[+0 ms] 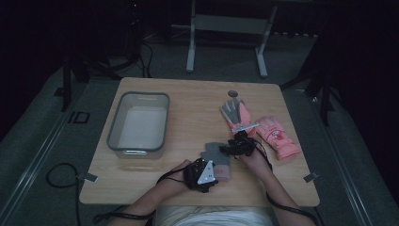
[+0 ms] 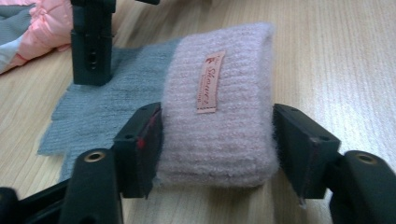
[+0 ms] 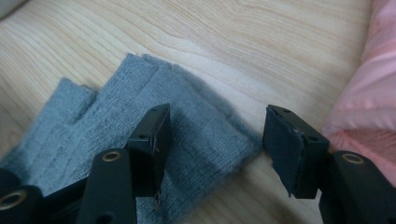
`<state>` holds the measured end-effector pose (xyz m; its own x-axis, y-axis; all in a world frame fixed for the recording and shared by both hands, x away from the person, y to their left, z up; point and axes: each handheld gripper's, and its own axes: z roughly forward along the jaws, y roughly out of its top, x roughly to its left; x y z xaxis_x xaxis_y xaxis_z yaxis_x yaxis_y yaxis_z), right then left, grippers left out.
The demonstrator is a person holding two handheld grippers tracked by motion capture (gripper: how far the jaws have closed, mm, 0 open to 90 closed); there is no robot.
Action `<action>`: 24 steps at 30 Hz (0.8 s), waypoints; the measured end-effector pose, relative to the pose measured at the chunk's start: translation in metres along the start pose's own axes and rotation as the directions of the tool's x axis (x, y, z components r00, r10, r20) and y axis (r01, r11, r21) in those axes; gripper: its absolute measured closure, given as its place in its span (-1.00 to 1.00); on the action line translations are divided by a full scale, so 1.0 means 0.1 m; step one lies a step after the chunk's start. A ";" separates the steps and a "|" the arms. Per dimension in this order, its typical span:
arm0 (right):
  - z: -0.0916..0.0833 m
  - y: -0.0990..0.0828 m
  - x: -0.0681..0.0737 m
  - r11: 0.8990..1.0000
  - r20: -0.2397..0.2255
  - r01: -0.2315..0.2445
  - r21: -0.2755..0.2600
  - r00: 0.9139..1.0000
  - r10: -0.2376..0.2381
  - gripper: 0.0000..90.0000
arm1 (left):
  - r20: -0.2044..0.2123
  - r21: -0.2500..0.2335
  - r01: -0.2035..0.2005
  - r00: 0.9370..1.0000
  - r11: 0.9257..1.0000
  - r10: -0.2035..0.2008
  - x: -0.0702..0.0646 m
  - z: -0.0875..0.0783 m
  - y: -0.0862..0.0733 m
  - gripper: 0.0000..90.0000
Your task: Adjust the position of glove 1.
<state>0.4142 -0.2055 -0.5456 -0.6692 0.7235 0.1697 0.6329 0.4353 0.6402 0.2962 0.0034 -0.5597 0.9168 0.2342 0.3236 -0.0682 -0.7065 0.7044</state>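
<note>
Left tongs (image 2: 217,135): jaws spread, one on each side of the pink cuff (image 2: 217,102) of a knit glove (image 1: 215,159). The left pad touches the cuff edge; the right pad sits just beside it, contact not certain. The cuff carries a small label (image 2: 209,81).

Right tongs (image 3: 215,140): jaws wide, holding nothing. One jaw rests over the grey part (image 3: 140,112) of the glove; the other stands over bare bench (image 3: 261,42), just off the glove's corner.

Close to the right of the right tongs lies a pink glove (image 1: 277,136); a second one, grey palm up (image 1: 235,115), lies just beyond them. Well to the left of both tongs stands a grey bin (image 1: 139,125), with open bench between. The left tongs work near the bench's near edge.
</note>
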 end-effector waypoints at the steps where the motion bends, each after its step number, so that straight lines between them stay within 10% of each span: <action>1: 0.00 0.00 0.00 1.000 0.000 0.000 0.000 1.000 0.000 -0.06 | -0.005 0.000 -0.004 1.000 1.000 0.004 0.00 0.00 0.00 -0.16; 10: 0.00 -0.04 0.02 0.999 -0.093 -0.043 -0.003 0.995 0.043 0.56 | 0.017 0.011 0.021 1.000 1.000 -0.021 0.06 -0.03 0.07 0.36; 24: -0.23 0.10 0.14 0.995 -0.137 0.037 -0.090 0.989 -0.049 0.69 | 0.075 0.026 0.094 0.993 0.995 -0.096 0.25 -0.24 0.19 0.54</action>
<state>0.4022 -0.2030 -0.5193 -0.7464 0.6212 0.2387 0.5702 0.4121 0.7107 0.3085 0.0120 -0.5224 0.9461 0.2496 0.2063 0.0283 -0.6984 0.7152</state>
